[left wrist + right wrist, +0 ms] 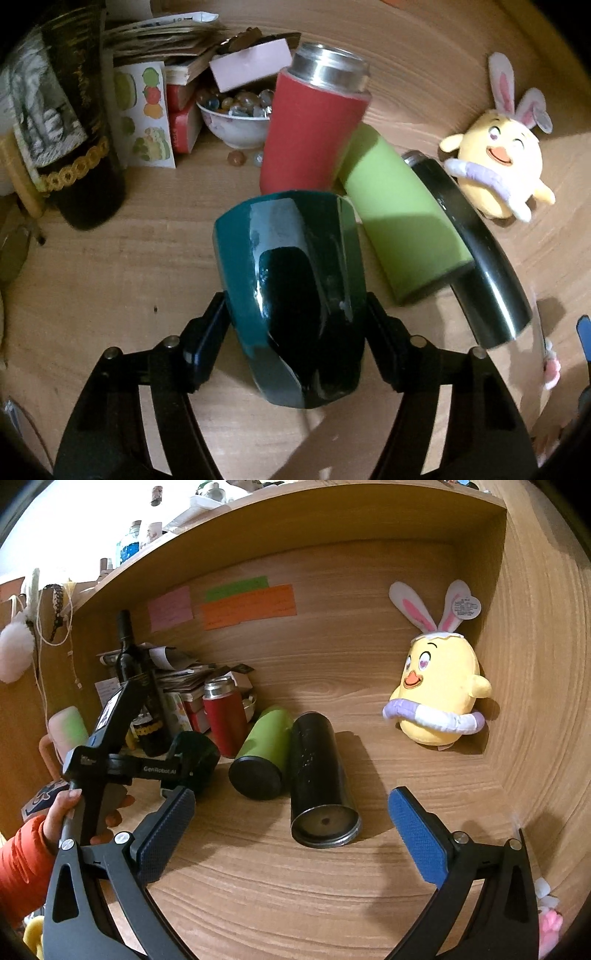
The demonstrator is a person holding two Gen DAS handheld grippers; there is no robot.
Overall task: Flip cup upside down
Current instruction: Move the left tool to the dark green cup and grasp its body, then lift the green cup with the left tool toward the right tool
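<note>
A dark teal glossy cup [291, 295] sits between the fingers of my left gripper [295, 325], which is shut on it and holds it above the wooden desk. In the right wrist view the same cup [195, 757] shows at the left in the left gripper [162, 771]. My right gripper [291, 830] is open and empty, low over the desk, its blue pads [421, 834] to either side of a lying black steel tumbler [317, 779].
A green tumbler [262, 749] lies next to the black one [469, 251]. A red flask [314, 125] stands behind. A bowl of marbles [236, 114], books, a dark wine bottle [74, 110] crowd the back left. A yellow plush chick [439, 694] leans on the right wall.
</note>
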